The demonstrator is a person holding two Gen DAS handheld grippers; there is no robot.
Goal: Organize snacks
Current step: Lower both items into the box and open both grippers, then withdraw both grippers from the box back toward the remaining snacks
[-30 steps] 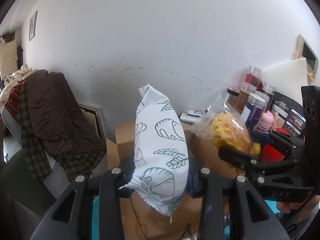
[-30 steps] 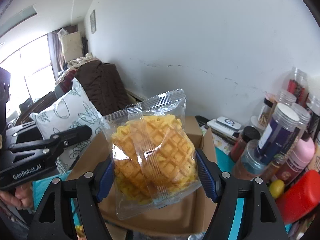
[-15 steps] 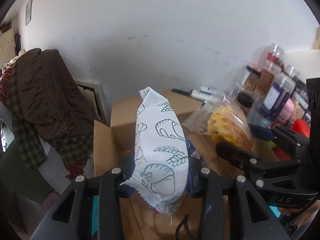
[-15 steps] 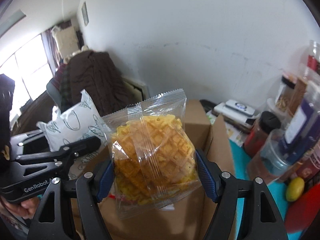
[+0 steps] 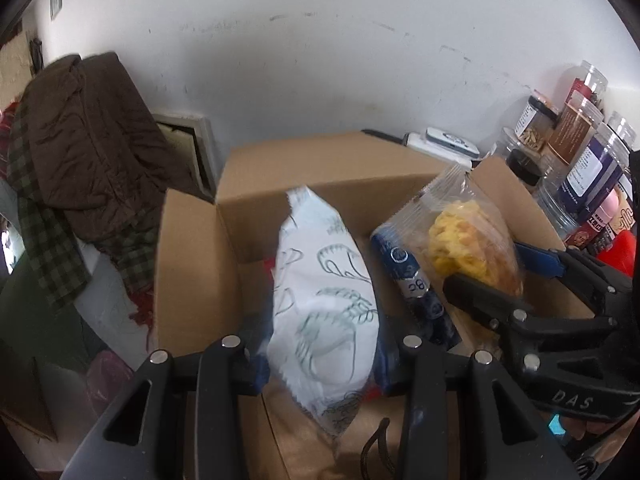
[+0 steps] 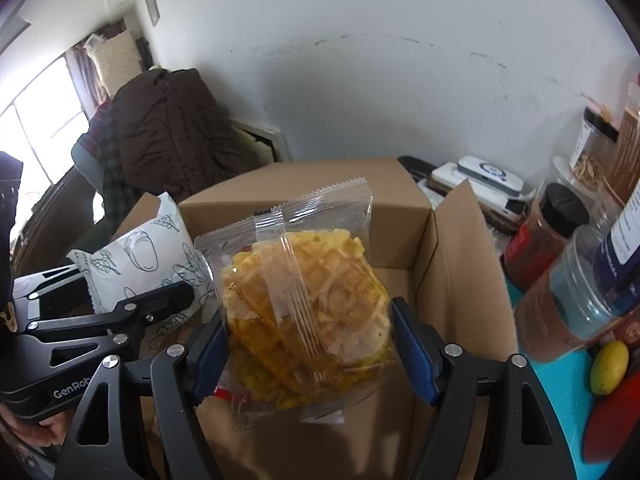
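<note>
Left view — my left tongs (image 5: 320,354): clenched on the white snack bag (image 5: 324,312), upright over the open cardboard box (image 5: 192,264).
Left view — inside the box: a dark blue packet (image 5: 416,288) leans just beside the white bag.
Right view — my right tongs (image 6: 310,350): jaws easing apart, the clear waffle pack (image 6: 304,320) between the blue pads and above the box (image 6: 460,256).
Right view — beside the box: jars (image 6: 576,280) on the right.
</note>
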